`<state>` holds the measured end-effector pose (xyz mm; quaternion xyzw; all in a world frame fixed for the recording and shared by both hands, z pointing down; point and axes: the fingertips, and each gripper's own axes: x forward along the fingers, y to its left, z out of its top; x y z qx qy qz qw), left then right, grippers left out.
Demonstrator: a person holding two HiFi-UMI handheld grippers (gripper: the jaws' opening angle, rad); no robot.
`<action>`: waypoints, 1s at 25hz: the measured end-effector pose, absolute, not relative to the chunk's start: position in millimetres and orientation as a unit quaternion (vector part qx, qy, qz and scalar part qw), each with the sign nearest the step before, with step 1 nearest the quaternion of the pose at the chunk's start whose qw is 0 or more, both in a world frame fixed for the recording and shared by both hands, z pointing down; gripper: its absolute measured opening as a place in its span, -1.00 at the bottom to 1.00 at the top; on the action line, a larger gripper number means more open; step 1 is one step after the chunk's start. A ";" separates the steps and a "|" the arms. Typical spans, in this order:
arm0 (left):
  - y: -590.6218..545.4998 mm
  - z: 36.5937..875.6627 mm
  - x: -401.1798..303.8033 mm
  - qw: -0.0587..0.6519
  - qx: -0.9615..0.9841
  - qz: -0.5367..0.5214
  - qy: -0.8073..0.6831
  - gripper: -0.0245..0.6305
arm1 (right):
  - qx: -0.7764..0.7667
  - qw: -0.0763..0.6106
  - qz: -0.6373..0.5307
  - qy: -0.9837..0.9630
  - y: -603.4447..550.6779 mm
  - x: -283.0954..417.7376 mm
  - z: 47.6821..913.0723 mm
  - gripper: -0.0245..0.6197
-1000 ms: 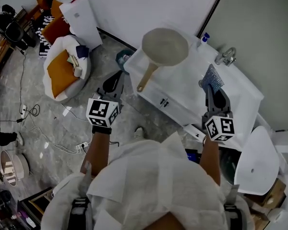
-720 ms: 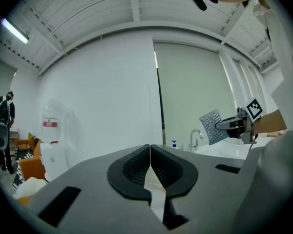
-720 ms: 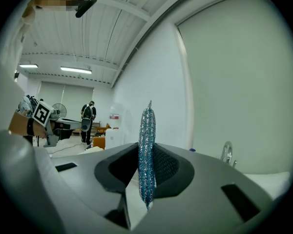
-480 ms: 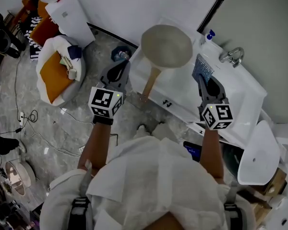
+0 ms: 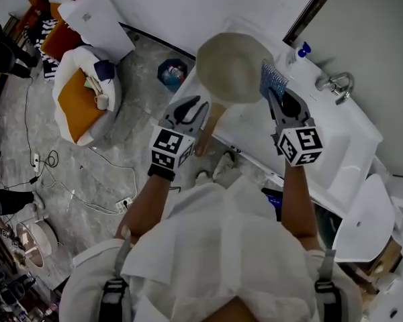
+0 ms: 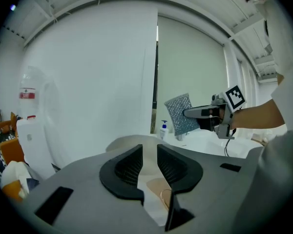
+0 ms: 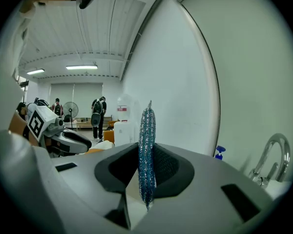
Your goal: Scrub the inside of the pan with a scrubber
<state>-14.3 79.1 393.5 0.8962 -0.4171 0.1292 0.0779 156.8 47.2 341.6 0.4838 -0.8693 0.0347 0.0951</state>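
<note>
Both grippers have advanced to the pan [image 5: 232, 66] on the white counter [image 5: 250, 125]. The left gripper [image 5: 188, 107] has just been opening its jaws, empty, beside the wooden handle [image 5: 207, 136]. The right gripper [image 5: 277, 98] remains clamped on the scrubber [image 5: 273, 80], now at the pan rim. Scrubbing has not begun.

Left gripper [image 5: 190, 107] just opening, empty, right gripper [image 5: 277, 100] clamped

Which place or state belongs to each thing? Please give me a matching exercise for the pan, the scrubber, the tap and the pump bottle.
Things: 1 pan; 2 scrubber; 3 tap; 4 pump bottle.
States: A clamped in the right gripper; B on the white counter, handle toward the person; C shiny metal; D blue top, beside the wall.
Pairs: 1-B; 2-A; 3-C; 4-D.
</note>
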 end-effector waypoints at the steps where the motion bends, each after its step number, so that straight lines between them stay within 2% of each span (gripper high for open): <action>1: 71.9 397.6 -11.8 0.080 0.894 0.134 -0.419 -0.62 | 0.480 0.096 0.037 -0.871 39.2 157.4 343.9 -0.71; 8: 14.6 421.5 -15.1 0.091 0.870 0.176 -0.451 -0.47 | 0.457 0.102 0.058 -0.882 -1.2 165.6 366.1 -0.71; 16: -30.7 427.0 -19.9 0.085 0.872 0.187 -0.444 -0.46 | 0.464 0.100 0.082 -0.876 -25.2 162.3 380.7 -0.71; 25: -73.5 458.7 -37.5 0.113 0.889 0.229 -0.381 -0.41 | 0.499 0.108 0.118 -0.852 -59.5 133.5 397.7 -0.71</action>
